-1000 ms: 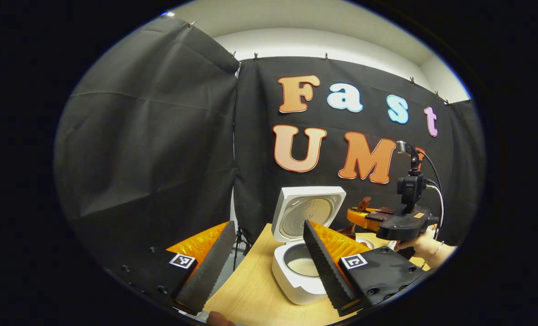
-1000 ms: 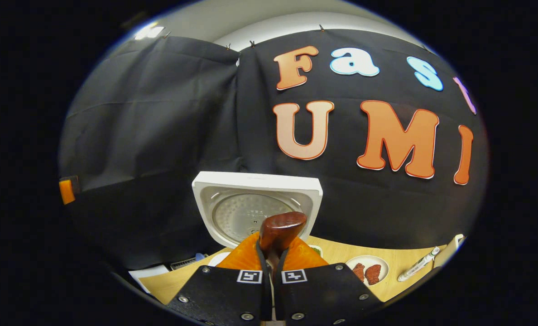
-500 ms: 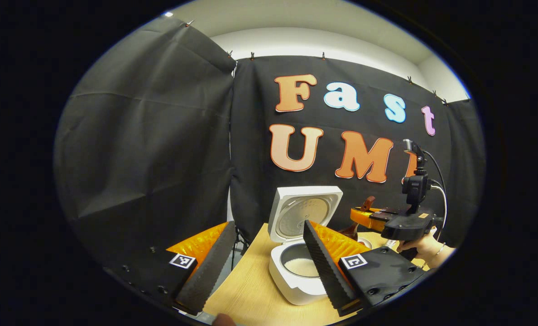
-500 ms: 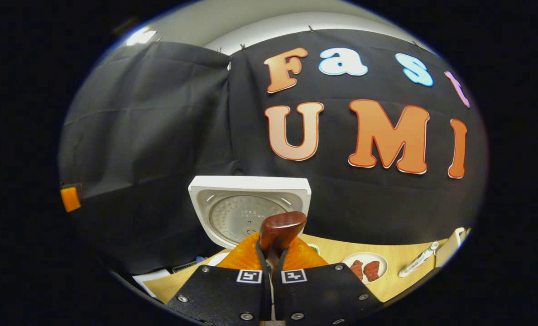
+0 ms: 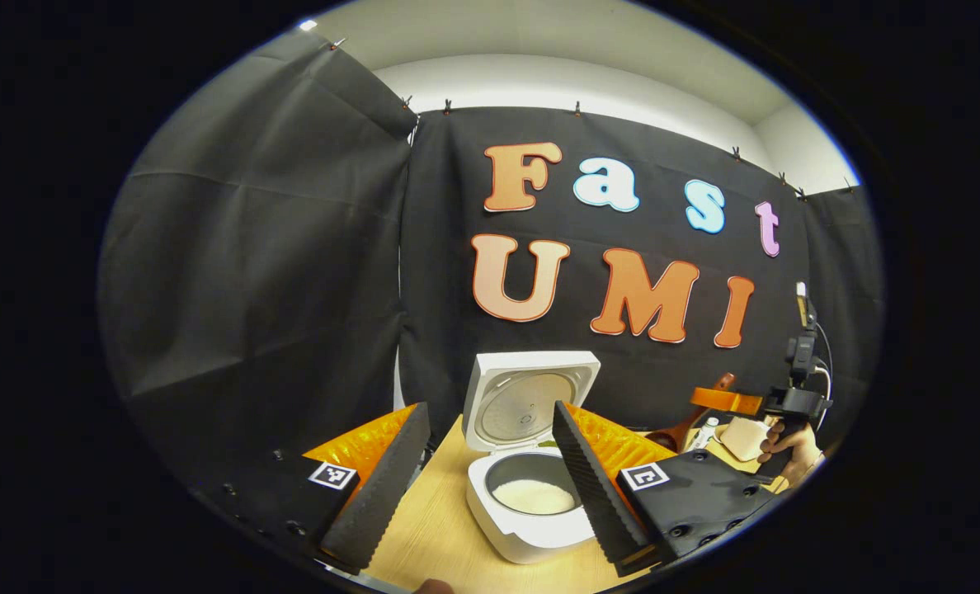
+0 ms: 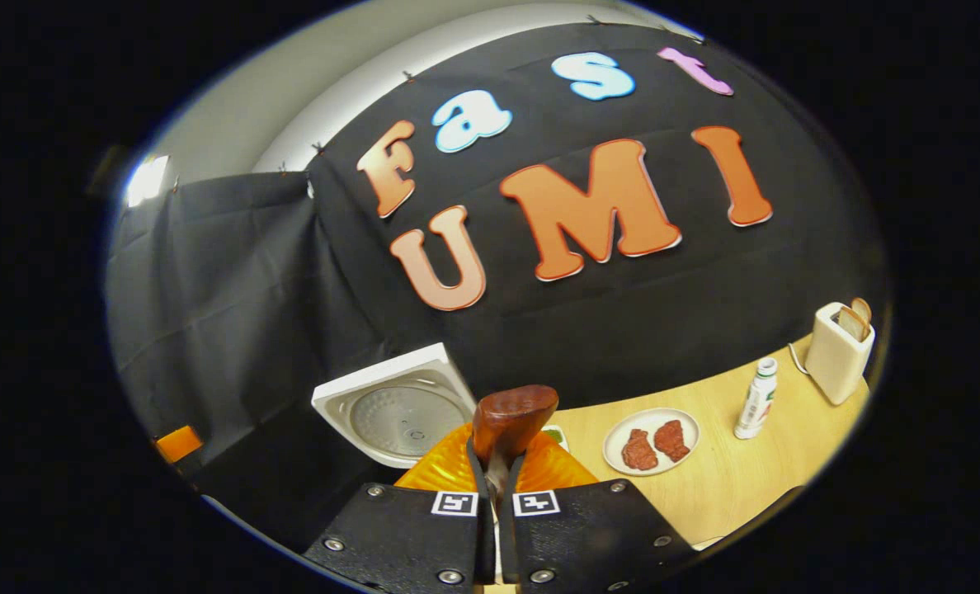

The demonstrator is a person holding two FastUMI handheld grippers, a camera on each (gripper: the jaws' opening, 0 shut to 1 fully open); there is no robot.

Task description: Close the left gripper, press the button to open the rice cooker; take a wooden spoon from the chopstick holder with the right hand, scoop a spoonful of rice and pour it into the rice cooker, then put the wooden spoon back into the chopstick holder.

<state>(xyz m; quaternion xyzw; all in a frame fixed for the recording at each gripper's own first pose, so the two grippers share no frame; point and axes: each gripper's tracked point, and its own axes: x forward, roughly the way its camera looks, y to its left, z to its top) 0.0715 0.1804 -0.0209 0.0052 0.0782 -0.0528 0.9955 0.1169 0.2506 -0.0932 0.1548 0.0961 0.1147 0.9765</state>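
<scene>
The white rice cooker (image 5: 523, 528) stands with its lid (image 5: 530, 399) up, and white rice (image 5: 534, 496) lies in its pot. My left gripper (image 5: 487, 483) hovers in front of it, open, its fingers either side of the cooker with nothing between them. My right gripper (image 6: 494, 487) is shut on the wooden spoon (image 6: 513, 415), whose brown end sticks up past the fingertips. In the left gripper view the right gripper (image 5: 725, 402) is far to the right of the cooker, held by a hand (image 5: 789, 450), the spoon (image 5: 680, 429) slanting through it. The cooker's lid (image 6: 399, 408) lies left of the spoon.
On the wooden table (image 6: 754, 470) are a white plate with two pieces of meat (image 6: 652, 438), a small white bottle (image 6: 756, 398) and a cream toaster with bread (image 6: 838, 352) at the far right. The table's left edge (image 5: 424, 487) runs beside the cooker.
My right gripper has carried the spoon away from over the cooker to the right and rolled; its view now takes in the plate, bottle and toaster. The left gripper stays open, barely shifted.
</scene>
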